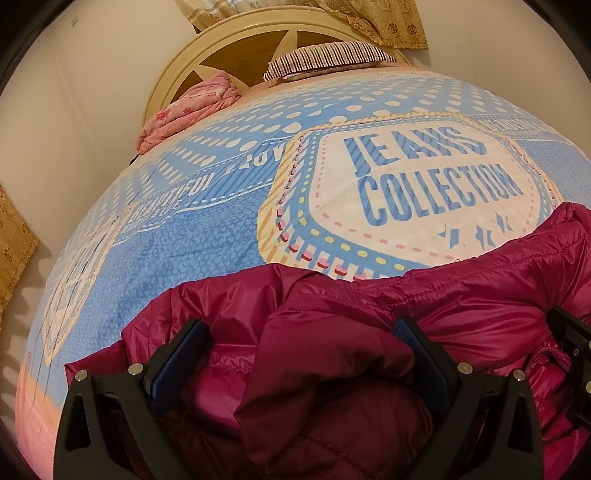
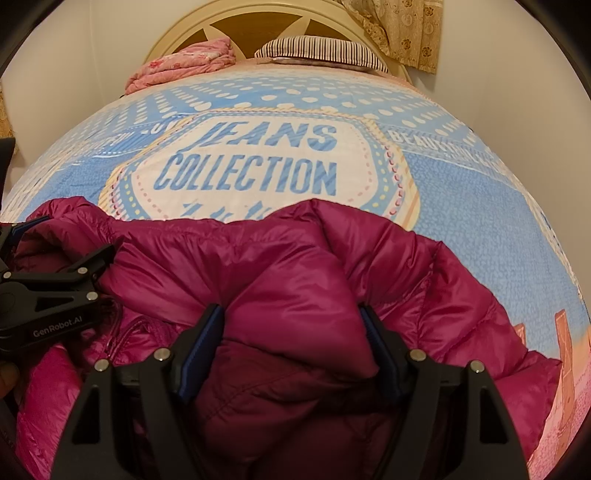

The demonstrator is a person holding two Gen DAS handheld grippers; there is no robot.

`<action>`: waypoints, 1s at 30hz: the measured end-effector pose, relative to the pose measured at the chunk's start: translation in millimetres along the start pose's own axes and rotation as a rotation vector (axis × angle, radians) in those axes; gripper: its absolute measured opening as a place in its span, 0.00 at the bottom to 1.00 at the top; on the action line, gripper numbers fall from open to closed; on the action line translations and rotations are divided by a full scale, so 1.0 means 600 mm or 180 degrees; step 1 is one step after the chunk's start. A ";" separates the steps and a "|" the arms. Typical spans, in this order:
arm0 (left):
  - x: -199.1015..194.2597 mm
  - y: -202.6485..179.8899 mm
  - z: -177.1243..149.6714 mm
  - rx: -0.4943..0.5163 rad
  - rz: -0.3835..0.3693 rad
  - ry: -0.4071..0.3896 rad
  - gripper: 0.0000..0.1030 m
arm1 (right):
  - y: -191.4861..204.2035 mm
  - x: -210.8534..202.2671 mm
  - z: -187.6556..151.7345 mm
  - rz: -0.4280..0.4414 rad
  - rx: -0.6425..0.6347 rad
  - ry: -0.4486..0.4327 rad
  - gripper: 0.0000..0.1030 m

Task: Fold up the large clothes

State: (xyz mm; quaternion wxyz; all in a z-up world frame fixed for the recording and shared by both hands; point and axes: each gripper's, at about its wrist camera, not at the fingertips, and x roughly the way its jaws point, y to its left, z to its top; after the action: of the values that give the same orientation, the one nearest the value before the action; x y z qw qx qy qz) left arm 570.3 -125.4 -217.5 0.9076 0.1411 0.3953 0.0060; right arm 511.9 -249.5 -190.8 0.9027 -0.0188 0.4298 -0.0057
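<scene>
A magenta puffer jacket [image 1: 332,332] lies bunched at the near end of the bed, also in the right wrist view [image 2: 295,266]. My left gripper [image 1: 301,328] is open wide, its blue-padded fingers [image 1: 184,350] on either side of a raised fold of the jacket. My right gripper [image 2: 291,314] stands less wide, its pads [image 2: 207,339] pressed against a thick puffy fold that fills the gap. The left gripper also shows at the left edge of the right wrist view [image 2: 55,291]; the right gripper shows at the right edge of the left wrist view [image 1: 572,339].
The bed is covered by a blue and white sheet [image 1: 221,229] printed "JEANS COLLECTION". A pink folded quilt [image 1: 184,107] and a striped pillow [image 1: 325,59] lie at the headboard [image 1: 221,40]. White walls stand on both sides, curtains [image 2: 406,29] behind.
</scene>
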 end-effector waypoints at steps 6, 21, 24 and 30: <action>0.000 0.000 -0.001 -0.0007 -0.0005 0.0003 0.99 | 0.000 0.000 0.000 0.0001 0.0002 0.0001 0.74; -0.122 0.035 0.004 0.0066 0.0097 -0.0241 0.99 | -0.033 -0.076 0.010 -0.0012 0.0019 -0.0040 0.83; -0.197 0.081 -0.045 0.0074 0.0065 -0.0267 0.99 | -0.058 -0.147 -0.024 0.0026 0.0091 -0.0182 0.89; -0.289 0.153 -0.222 0.0049 0.0116 -0.0096 0.99 | -0.092 -0.254 -0.181 0.0107 0.0179 -0.0025 0.89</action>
State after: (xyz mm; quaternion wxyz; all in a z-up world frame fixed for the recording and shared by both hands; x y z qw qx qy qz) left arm 364.4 -24.9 -155.6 0.9121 0.1554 0.3789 0.0174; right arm 331.8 -303.8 -138.9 0.9045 0.0138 0.4262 -0.0026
